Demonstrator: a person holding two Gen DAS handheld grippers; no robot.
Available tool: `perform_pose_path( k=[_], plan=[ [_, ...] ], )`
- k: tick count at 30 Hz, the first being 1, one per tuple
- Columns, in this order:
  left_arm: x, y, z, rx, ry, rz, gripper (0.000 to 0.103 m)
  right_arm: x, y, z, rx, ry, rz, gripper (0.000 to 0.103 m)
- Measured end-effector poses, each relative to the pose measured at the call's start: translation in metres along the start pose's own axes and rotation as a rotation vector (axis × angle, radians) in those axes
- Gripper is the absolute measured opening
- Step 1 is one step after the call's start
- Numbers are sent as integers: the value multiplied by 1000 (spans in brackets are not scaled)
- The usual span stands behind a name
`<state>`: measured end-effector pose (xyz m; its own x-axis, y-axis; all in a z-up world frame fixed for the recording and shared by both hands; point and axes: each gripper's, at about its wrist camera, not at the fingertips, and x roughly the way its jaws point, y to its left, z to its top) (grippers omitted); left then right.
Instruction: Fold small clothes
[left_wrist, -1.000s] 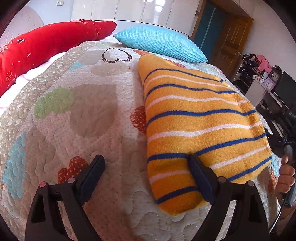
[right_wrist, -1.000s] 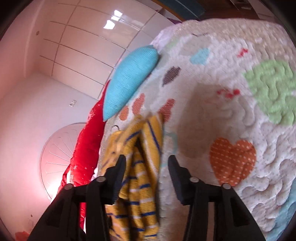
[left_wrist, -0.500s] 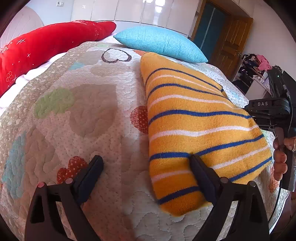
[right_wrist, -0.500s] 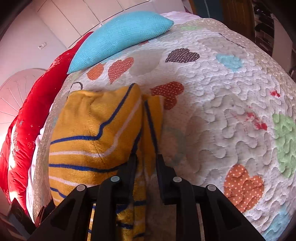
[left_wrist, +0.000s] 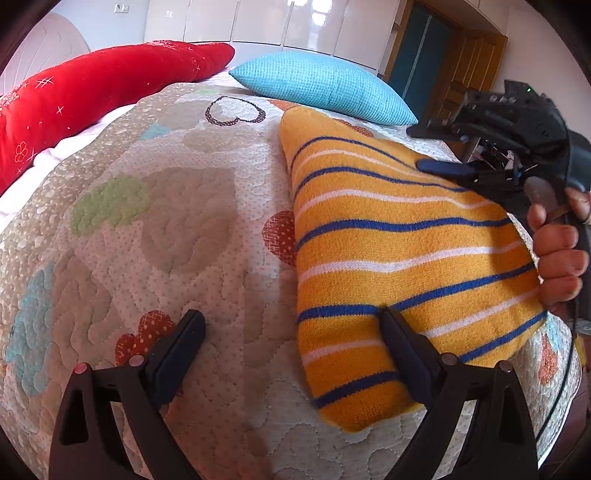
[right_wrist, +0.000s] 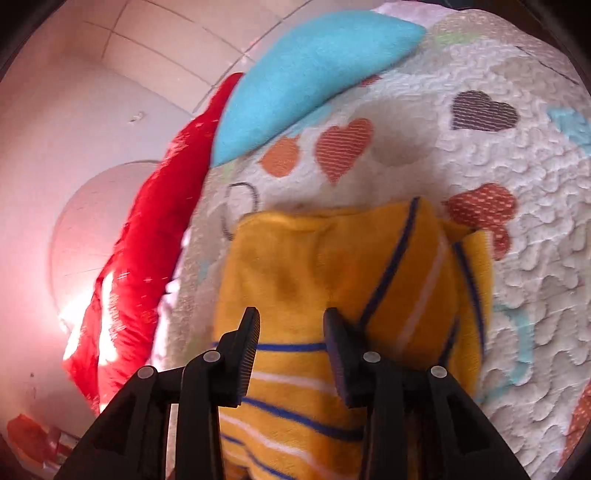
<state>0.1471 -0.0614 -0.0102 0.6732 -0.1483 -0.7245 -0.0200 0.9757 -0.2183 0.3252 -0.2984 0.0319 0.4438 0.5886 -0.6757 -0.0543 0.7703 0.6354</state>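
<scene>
A folded orange garment with blue and white stripes lies on the quilted bedspread. My left gripper is open wide over its near left edge, one finger on the quilt, the other finger on the cloth. My right gripper reaches over the garment's far right side, held by a hand. In the right wrist view the right gripper is open a little above the garment, nothing between its fingers.
A blue pillow and a long red cushion lie at the head of the bed. A wooden door and cluttered furniture stand at the right. The quilt carries heart patches.
My right gripper, nearly shut half a second ago, has opened and swung over the garment's top. The left gripper has not moved.
</scene>
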Motion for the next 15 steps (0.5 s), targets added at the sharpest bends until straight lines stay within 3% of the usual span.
perform_pose_path(
  k=[2,3,5,6,8,9,10,15],
  plan=[
    [0,1,0,-3,0,-6,97,-4,-23,-1,52,-45,-112,20],
    [0,1,0,-5,1,-8,97,-6,-33,-2,71,-50,-121,13],
    [0,2,0,-7,1,-11,97,-13,-37,-1,72,-42,-99,13],
    [0,2,0,-8,2,-13,97,-19,-31,-1,38,-49,-127,14],
    [1,4,0,-14,4,-19,97,-37,-15,1,-34,-104,-205,21],
    [1,4,0,-17,5,-23,97,-47,-8,1,-49,-136,-210,35],
    [1,5,0,-19,5,-26,97,-57,-3,-2,-55,-158,-176,42],
    [2,6,0,-23,5,-34,98,-81,11,-52,-94,-127,52,42]
  ],
)
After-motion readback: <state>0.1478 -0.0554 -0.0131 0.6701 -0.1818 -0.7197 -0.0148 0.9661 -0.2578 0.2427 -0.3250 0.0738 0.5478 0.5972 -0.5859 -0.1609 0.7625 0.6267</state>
